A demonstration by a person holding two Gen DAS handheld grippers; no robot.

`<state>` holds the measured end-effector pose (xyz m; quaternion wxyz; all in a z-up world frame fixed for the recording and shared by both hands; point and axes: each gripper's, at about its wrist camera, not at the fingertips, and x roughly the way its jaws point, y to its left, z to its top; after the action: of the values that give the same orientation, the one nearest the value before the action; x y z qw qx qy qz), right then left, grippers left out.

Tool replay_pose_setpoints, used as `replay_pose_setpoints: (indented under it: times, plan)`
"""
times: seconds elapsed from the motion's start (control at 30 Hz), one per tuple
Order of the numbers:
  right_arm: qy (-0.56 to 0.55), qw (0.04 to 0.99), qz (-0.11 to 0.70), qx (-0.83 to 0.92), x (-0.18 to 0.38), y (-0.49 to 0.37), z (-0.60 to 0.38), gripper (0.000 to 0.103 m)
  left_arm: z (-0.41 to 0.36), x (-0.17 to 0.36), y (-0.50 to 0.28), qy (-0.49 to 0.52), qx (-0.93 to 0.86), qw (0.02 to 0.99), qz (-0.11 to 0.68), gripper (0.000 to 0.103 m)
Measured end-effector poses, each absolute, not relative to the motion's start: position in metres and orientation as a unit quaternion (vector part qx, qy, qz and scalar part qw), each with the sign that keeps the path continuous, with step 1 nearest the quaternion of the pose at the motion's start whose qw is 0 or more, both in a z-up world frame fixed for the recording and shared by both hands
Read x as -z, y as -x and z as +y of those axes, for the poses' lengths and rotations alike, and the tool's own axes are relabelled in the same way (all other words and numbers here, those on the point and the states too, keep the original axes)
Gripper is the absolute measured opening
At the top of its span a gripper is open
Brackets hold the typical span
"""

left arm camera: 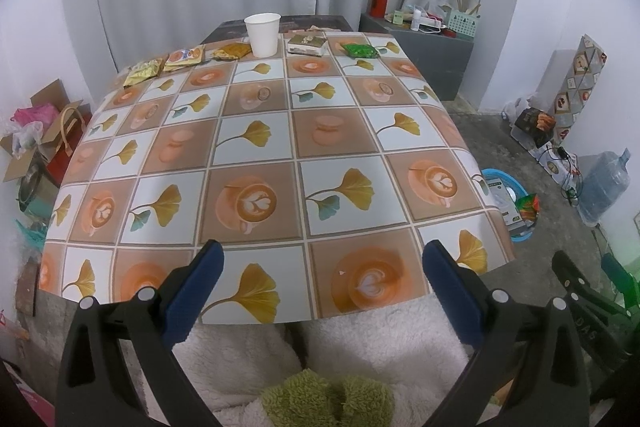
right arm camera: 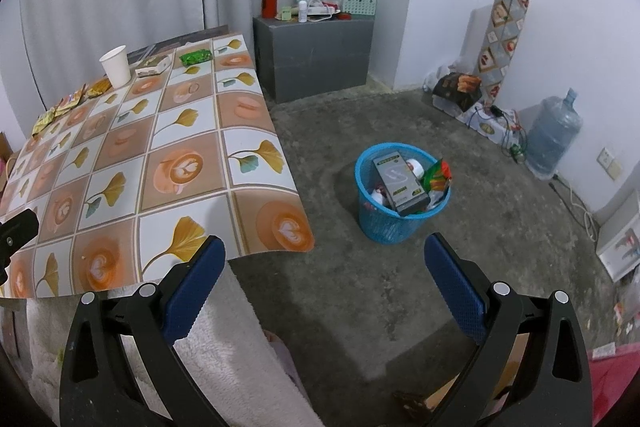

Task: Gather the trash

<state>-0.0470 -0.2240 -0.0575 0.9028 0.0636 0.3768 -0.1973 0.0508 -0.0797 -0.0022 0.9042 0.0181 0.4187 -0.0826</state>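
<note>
The left wrist view shows the table [left arm camera: 256, 155] head-on with the trash lined along its far edge; the right wrist view alone shows the blue bin [right arm camera: 402, 201] whole, standing on the concrete floor [right arm camera: 360, 291] right of the table, well apart from that trash. In the left view only the bin's rim shows past the table's right edge. Left gripper [left arm camera: 322, 255]: jaws spread wide, empty, hovering over the near table edge. Right gripper [right arm camera: 324, 251]: jaws wide, empty, over the floor short of the bin. Trash on the far edge, left to right: yellow packet [left arm camera: 140, 71], orange packet [left arm camera: 185, 58], brown packet [left arm camera: 231, 51], upright white cup [left arm camera: 262, 34] with mouth up, small box [left arm camera: 307, 45] with its long axis along the edge, green packet [left arm camera: 360, 50]. The packets lie flat, long axes roughly along the edge. The bin already holds a dark box [right arm camera: 398, 183] leaning on end and wrappers. The table between gripper and trash is bare cloth. A grey cabinet [right arm camera: 316, 55] stands behind; a water jug [right arm camera: 554, 135] by the right wall.
</note>
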Motion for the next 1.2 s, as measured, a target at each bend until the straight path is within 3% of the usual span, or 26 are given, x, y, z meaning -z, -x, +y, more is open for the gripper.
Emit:
replay_pose_setpoints:
  times: [1.2]
  plan:
    - [-0.066,0.903,0.374,0.202,0.0556,0.0399,-0.2238,0.095,-0.0790,0.0025,-0.0544,-0.020,0.080,0.905,0.418,0.098]
